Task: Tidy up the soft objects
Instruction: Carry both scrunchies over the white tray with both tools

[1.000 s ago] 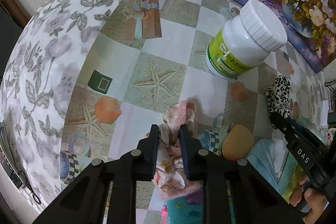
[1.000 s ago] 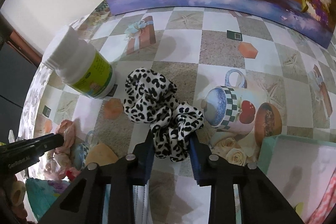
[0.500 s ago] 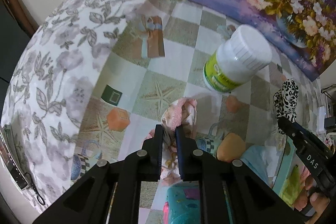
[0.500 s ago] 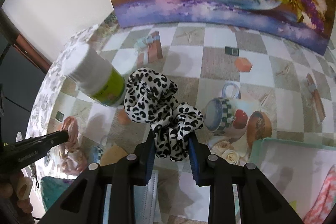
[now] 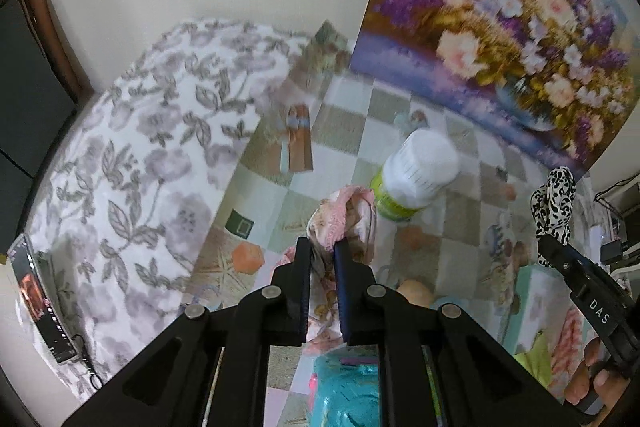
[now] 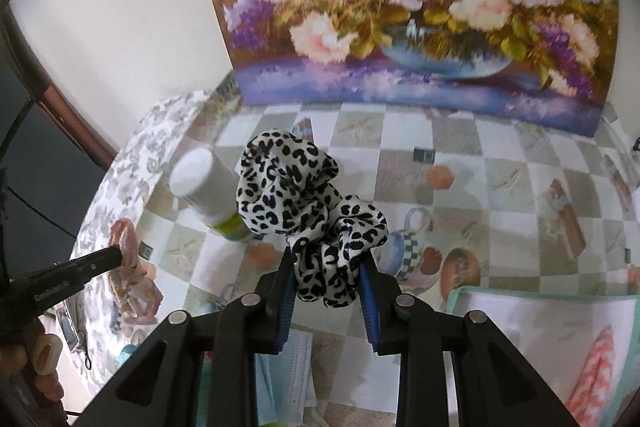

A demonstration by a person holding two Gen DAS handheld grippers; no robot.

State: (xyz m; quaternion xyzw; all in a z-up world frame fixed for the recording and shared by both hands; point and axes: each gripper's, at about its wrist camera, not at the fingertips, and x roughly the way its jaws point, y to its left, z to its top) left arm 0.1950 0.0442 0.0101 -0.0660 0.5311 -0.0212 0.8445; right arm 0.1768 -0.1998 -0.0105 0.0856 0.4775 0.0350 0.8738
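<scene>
My left claw (image 5: 322,251) pinches the pink scrunchie (image 5: 340,215) above the cloth; its lower folds vanish behind the fingers. My right claw (image 6: 326,271) grips the spotted scrunchie (image 6: 308,203), which hides part of the bottle (image 6: 208,187) at far left. The checked tablecloth (image 6: 500,179) is blurred. A flower painting (image 6: 420,7) leans on the far wall. A box (image 6: 540,339) at near right is cut off.

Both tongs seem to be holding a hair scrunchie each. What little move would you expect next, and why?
Probably carry both sideways toward the mint-green box. The left tongs pinch the pink floral scrunchie, the right tongs grip the leopard scrunchie, and both hang above the checked tablecloth.
</scene>
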